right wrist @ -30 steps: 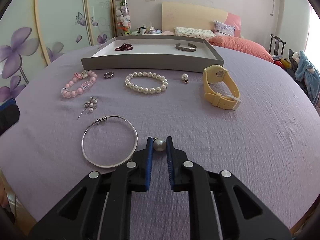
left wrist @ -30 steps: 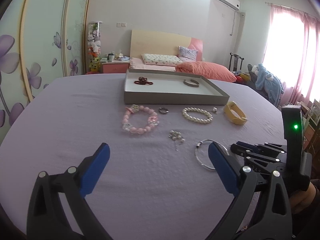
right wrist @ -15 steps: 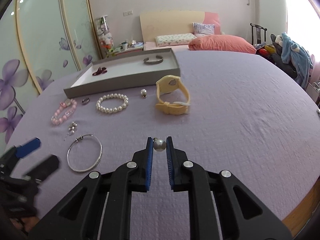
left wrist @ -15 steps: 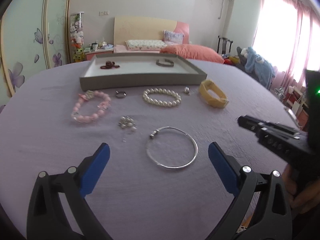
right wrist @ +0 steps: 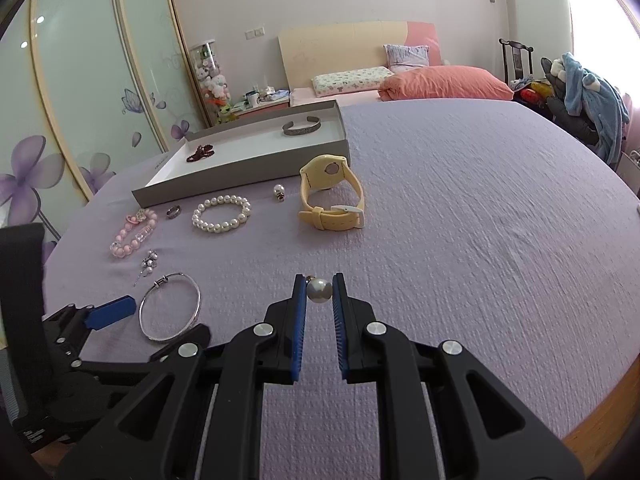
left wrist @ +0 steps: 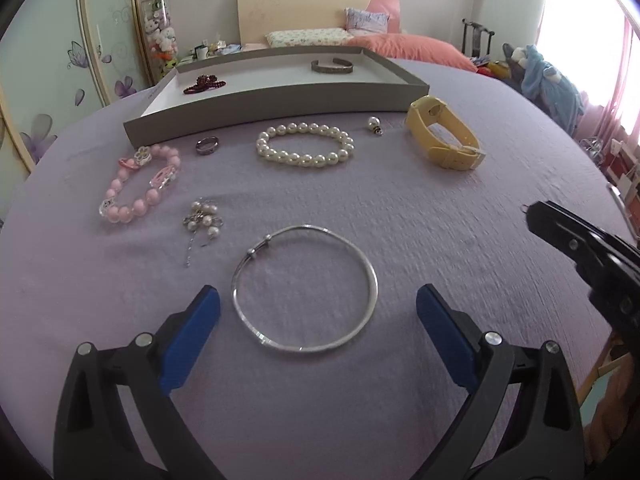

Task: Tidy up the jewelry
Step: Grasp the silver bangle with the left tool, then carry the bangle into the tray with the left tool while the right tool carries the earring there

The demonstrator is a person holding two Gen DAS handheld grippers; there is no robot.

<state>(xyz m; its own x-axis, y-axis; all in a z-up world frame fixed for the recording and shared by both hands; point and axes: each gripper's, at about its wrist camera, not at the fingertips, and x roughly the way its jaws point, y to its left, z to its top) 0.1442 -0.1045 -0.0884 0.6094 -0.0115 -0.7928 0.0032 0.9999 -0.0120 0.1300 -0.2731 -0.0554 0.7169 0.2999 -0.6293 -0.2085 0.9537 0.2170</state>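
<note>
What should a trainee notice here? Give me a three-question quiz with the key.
1. True or false: the right gripper is shut on a pearl earring.
2. Which piece lies just ahead of the open left gripper? A pearl bracelet; B silver bangle; C yellow watch.
3. How many pieces already lie in the grey tray?
Key: 1 true; 2 B; 3 two, a dark red bracelet and a metal cuff.
</note>
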